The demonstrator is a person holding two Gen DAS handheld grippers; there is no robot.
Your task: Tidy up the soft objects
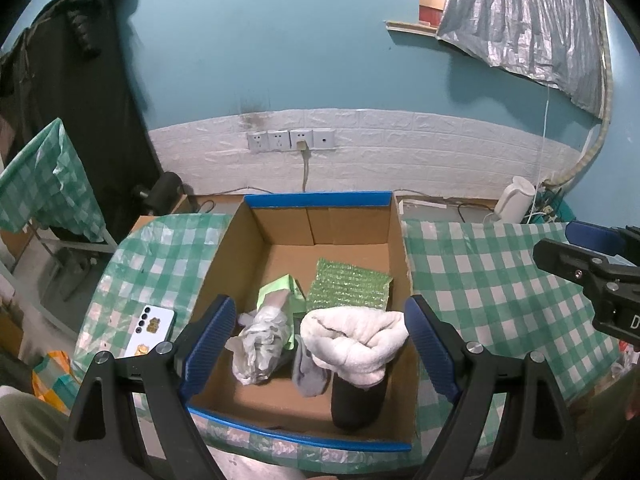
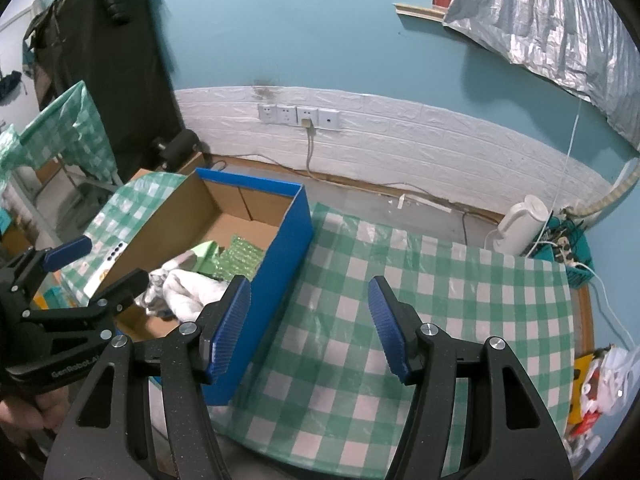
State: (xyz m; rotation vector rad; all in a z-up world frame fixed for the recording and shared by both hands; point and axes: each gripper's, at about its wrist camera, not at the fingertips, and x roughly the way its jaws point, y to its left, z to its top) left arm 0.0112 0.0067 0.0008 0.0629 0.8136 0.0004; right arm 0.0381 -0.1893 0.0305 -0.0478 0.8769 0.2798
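Note:
A blue-edged cardboard box [image 1: 320,200] stands on the green checked table. It holds a white towel [image 1: 356,340] draped over a black object [image 1: 358,404], a grey sock [image 1: 308,372], a crumpled clear plastic bag [image 1: 262,340], green paper [image 1: 284,288] and a green bubble-wrap sheet [image 1: 348,284]. My left gripper [image 1: 320,348] is open and empty, hovering above the box's near end, its fingers either side of the towel and bag. My right gripper [image 2: 308,324] is open and empty over the tablecloth, right of the box [image 2: 294,236]. The towel [image 2: 188,292] shows there too.
A white phone [image 1: 150,330] lies on the table left of the box. The checked tablecloth [image 2: 440,300] stretches right of the box. A white kettle [image 2: 520,222] and cables sit at the far right by the wall. A dark coat hangs at left.

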